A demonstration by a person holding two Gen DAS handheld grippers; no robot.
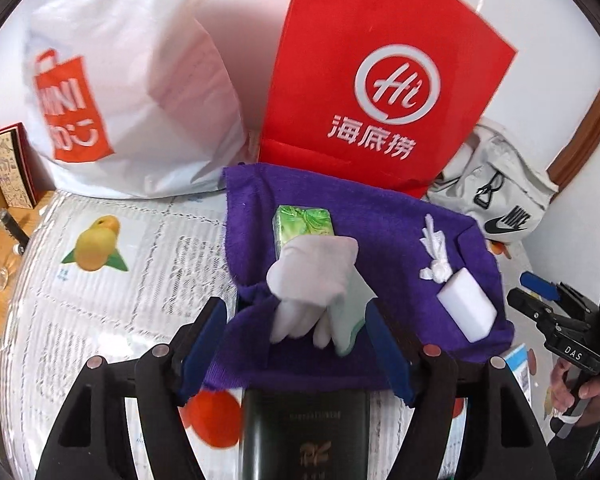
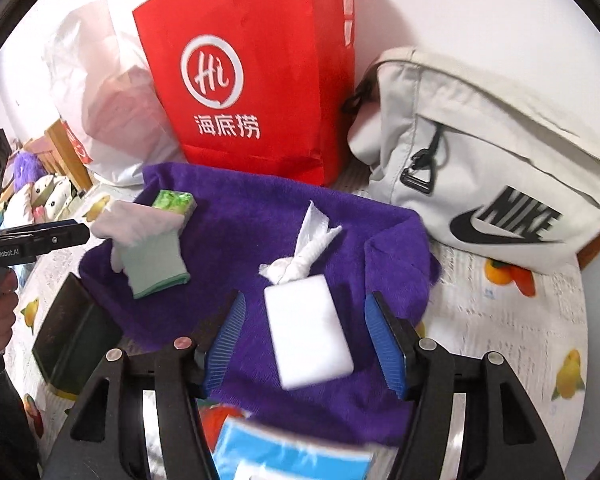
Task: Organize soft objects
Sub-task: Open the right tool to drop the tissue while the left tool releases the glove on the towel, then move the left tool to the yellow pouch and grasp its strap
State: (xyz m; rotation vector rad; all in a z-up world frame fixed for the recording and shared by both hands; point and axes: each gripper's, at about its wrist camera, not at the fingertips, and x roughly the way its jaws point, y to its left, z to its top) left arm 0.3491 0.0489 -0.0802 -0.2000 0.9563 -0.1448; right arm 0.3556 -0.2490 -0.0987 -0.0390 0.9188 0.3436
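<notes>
Little looks sorted: glove (image 1: 316, 280), tissue pack (image 1: 304, 224), white sponge (image 2: 308, 336) and knotted rag (image 2: 300, 256) lie loose on the purple towel (image 2: 236, 232), both grippers' jaws spread, empty.

Purple towel (image 1: 340, 200); white glove (image 1: 320, 280), pale green cuff; green-patterned tissue pack (image 1: 304, 220); white sponge (image 2: 308, 332); red Haidilao bag (image 1: 380, 60).

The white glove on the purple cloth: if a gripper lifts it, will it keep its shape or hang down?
The white glove will probably droop: it already lies crumpled, its fingers bent over the purple cloth. It looks thin, so likely light. It leans on the green packet, which may shift when the glove is pulled.
</notes>
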